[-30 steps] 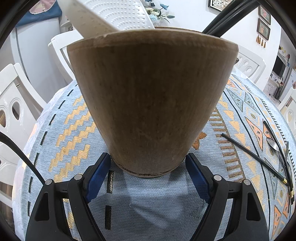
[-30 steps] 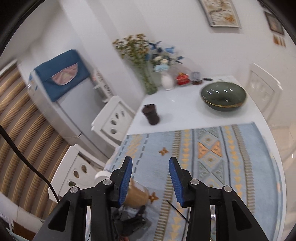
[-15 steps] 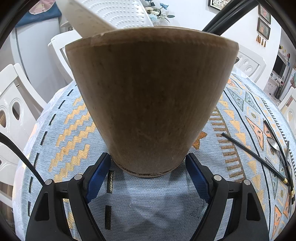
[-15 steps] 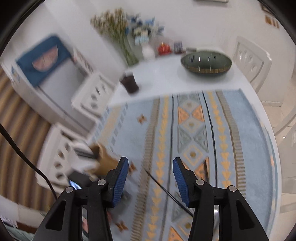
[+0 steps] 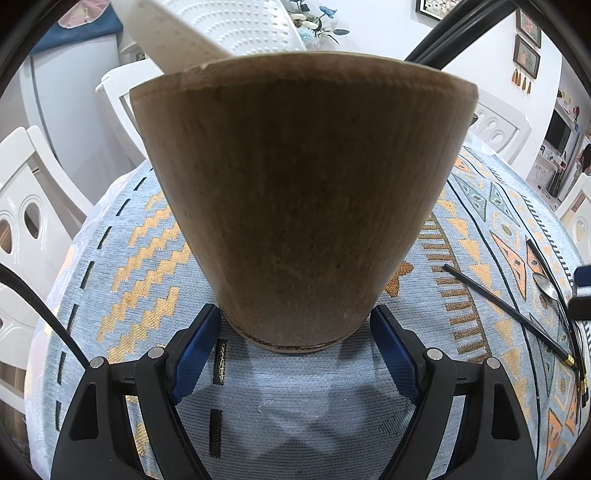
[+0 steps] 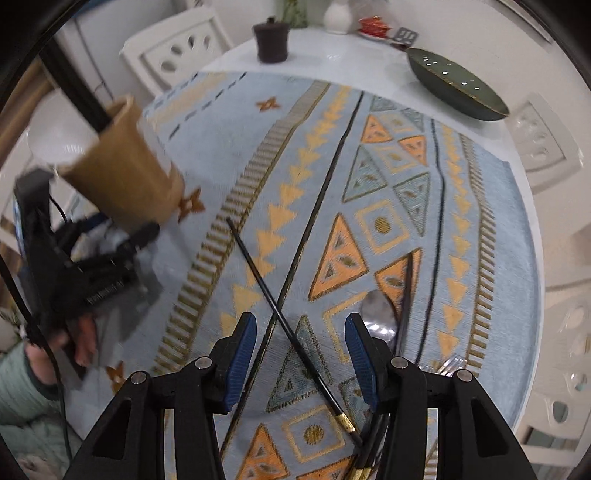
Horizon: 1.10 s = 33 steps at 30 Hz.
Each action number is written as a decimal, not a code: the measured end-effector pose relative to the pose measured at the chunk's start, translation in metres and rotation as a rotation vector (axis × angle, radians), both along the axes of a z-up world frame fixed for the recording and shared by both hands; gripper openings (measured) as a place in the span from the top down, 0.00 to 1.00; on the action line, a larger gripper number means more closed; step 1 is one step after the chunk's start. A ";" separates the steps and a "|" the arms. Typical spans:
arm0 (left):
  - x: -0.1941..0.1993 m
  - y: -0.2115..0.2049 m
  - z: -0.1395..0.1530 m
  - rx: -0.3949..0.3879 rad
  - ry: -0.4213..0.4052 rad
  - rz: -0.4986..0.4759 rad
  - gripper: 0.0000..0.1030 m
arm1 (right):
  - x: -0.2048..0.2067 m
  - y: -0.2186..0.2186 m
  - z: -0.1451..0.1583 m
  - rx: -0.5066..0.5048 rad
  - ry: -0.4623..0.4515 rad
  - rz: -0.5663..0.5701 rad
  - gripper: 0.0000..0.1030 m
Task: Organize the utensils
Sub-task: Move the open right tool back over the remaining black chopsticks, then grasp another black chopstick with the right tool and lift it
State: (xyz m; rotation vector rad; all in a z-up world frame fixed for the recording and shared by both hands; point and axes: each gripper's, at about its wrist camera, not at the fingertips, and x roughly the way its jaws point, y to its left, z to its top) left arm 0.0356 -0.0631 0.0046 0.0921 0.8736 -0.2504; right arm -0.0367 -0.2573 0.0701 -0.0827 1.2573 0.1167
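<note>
While left hand-held gripper [image 5: 295, 345] clamps one wooden holder [image 5: 303, 192], right hand-held gripper [image 6: 301, 356] open over one chopstick [image 6: 284, 325], one spoon [image 6: 380, 314]

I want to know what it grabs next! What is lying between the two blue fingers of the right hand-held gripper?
In the right wrist view, a black chopstick lies on the patterned cloth between them.

Home dining room: white chairs [image 6: 173, 59], patterned tablecloth [image 6: 369, 206], flower vase [image 6: 337, 16], framed pictures [image 5: 526, 55].
</note>
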 end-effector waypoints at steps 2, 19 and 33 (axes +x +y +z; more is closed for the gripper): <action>0.001 0.000 0.000 0.000 0.000 0.000 0.20 | 0.002 0.003 -0.009 0.005 0.016 0.013 0.53; 0.002 0.000 0.000 -0.001 0.000 0.000 0.20 | 0.000 0.017 -0.049 0.014 0.031 -0.019 0.90; 0.002 0.000 0.000 0.001 0.001 0.000 0.20 | 0.003 -0.005 -0.058 0.215 0.294 -0.215 0.90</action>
